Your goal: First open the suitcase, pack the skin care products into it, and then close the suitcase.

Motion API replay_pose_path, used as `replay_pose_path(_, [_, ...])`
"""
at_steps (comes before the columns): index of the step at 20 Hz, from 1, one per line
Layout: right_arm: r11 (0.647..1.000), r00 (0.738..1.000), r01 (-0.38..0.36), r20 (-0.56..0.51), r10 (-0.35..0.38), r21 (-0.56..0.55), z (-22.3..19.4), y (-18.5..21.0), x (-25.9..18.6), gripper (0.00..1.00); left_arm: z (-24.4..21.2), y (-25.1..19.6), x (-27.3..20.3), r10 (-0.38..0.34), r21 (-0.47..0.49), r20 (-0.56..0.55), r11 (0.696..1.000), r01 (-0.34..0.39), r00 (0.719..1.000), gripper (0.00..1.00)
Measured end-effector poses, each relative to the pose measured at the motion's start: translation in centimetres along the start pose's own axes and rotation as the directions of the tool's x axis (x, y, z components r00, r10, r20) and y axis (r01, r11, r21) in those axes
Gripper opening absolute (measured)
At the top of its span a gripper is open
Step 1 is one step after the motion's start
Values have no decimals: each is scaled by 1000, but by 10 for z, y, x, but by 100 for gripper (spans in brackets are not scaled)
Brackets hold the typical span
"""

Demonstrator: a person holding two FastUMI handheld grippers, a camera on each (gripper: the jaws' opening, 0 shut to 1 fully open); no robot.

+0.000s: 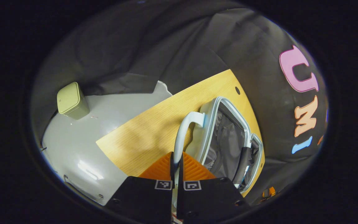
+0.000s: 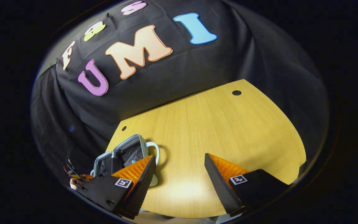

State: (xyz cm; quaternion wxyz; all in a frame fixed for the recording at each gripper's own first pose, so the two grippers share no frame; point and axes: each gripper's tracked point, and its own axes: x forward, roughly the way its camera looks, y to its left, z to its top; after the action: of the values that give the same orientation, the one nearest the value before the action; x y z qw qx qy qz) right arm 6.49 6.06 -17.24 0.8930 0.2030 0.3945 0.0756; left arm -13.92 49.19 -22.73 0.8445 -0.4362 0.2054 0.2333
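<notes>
A small pale suitcase (image 1: 225, 137) with grey lining stands open on the wooden table (image 1: 148, 130), near its far edge by the black cloth. Its white looped handle (image 1: 182, 130) runs down between the fingers of my left gripper (image 1: 176, 166), which is shut on it. In the right gripper view the same suitcase (image 2: 126, 152) sits at the table's left corner, partly behind my left finger (image 2: 138, 174). My right gripper (image 2: 179, 175) hovers open over bare tabletop to the right of the suitcase, with nothing between its fingers.
A small pale green bin (image 1: 71, 101) stands on the grey floor (image 1: 82, 146) beyond the table's edge. The wooden table (image 2: 228, 130) has a cable hole (image 2: 236, 92) near its far corner. Black cloth hangs close behind the suitcase.
</notes>
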Motion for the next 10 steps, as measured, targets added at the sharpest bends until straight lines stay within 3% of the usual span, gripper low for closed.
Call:
replay_pose_path(3, [1000, 1000, -12, -9, 11, -10, -2, 4, 7, 98, 9, -26, -25, -43, 26, 42, 999, 42, 998, 0])
replay_pose_path(4, [1000, 1000, -17, -11, 17, -11, -4, 5, 10, 94, 13, -38, -37, -68, 40, 56, 997, 66, 996, 0])
replay_pose_path(5, [1000, 1000, -23, -11, 23, -8, -3, 6, 11, 98, 17, -49, -45, -90, 51, 73, 995, 87, 993, 0])
replay_pose_path(6, [1000, 1000, -28, -8, 28, -3, -3, 6, 11, 94, 20, -62, -54, -114, 68, 89, 992, 108, 989, 0])
replay_pose_path(7, [999, 999, -32, -2, 32, 0, -1, 5, 12, 98, 21, -74, -62, -135, 83, 105, 989, 126, 985, 0])
replay_pose_path(10, [999, 999, -42, 3, 42, 10, -3, 4, 13, 98, 22, -109, -86, -180, 133, 135, 978, 162, 974, 0])
